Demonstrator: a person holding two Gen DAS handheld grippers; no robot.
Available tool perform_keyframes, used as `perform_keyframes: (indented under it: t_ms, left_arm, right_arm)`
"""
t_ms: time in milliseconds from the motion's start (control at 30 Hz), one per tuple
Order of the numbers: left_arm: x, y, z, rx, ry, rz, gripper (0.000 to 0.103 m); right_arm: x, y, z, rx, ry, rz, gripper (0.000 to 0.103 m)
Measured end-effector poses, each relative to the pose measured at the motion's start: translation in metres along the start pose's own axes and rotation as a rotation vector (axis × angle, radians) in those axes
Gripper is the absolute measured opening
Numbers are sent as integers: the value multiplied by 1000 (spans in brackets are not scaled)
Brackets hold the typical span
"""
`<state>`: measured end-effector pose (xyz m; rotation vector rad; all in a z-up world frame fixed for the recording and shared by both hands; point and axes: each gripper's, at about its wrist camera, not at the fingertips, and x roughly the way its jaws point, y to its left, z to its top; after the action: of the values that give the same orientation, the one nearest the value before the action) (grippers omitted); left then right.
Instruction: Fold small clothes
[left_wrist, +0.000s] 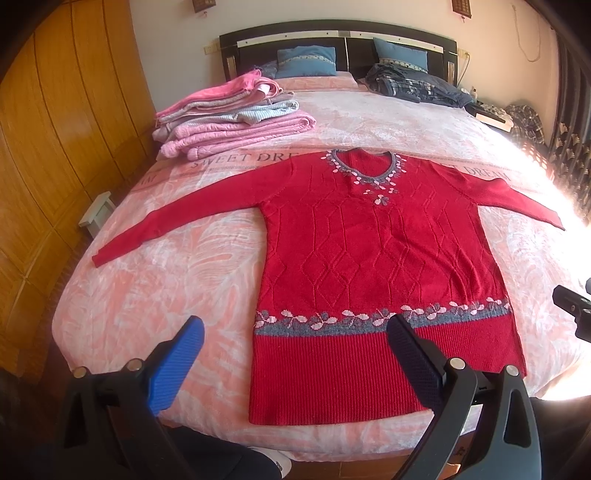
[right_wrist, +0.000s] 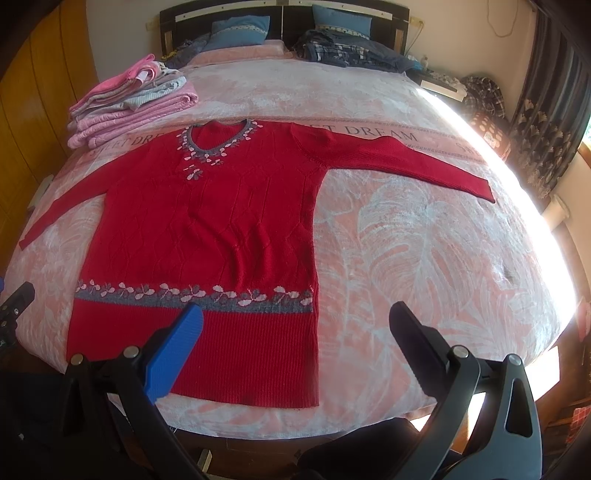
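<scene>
While flat, ribbed red knit sweater (left_wrist: 373, 258), quilted bedspread (left_wrist: 166, 295)

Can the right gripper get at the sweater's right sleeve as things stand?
Probably yes. The right gripper is open above the hem, and the sleeve lies flat and spread on the bed with nothing lying between them.

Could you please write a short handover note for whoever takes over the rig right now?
Left gripper: open, empty, above the sweater's hem.
Right gripper: open, empty, over the hem's right corner.
Sweater: flat, face up on the bed, both sleeves spread out, collar toward the headboard.
Done: a stack of folded clothes sits at the far left of the bed.
Left: the sweater has no fold yet; probably fold the sleeves in, then the body, and add it to the stack.
</scene>
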<state>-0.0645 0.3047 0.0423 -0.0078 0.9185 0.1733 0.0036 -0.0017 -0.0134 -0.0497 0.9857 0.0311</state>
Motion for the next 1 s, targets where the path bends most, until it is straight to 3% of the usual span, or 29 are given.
perform_keyframes:
  t_ms: [1000]
  left_arm:
    - [3,4,-1,-1,5,5,99]
  right_arm:
    - [2,-2,-2,-1,3,6,100]
